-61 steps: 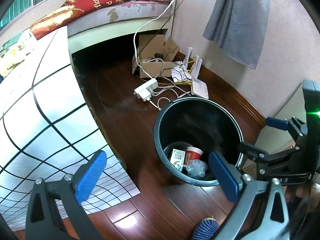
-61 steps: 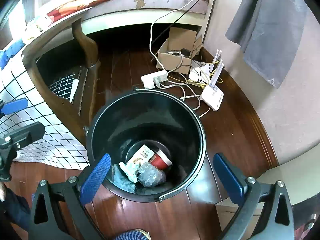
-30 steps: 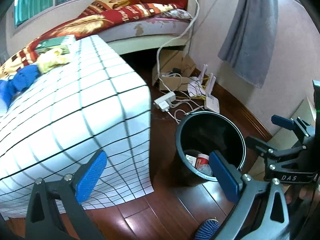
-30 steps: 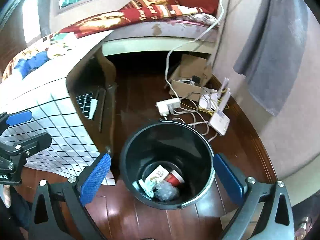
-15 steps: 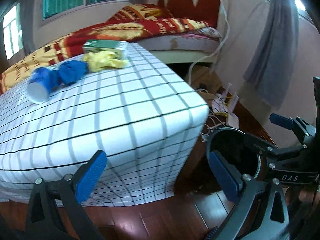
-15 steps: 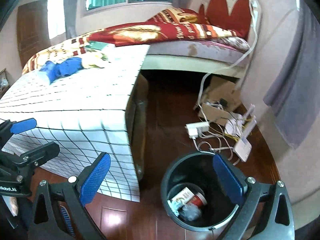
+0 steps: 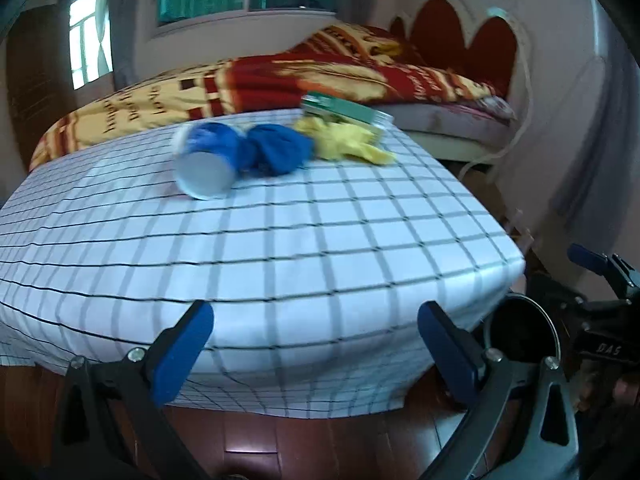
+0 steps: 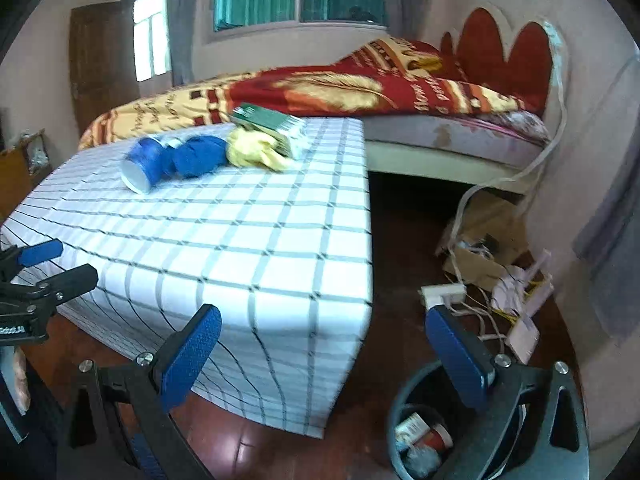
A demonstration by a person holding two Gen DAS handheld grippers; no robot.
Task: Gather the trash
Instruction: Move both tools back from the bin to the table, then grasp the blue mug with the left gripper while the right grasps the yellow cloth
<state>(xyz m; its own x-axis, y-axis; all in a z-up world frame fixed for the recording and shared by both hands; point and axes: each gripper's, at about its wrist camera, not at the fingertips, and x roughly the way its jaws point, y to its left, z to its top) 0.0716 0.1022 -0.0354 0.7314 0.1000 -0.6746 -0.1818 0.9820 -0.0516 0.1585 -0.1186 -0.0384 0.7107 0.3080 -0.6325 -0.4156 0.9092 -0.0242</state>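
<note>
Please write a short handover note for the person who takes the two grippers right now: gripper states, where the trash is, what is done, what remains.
Left gripper: open, empty. Right gripper: open, empty.
On the checked table, far end: blue cup on its side, blue wad, yellow wad, green box.
Black bin on the floor by the table's corner already holds some trash.
Left: those four table items, if all are trash.
</note>
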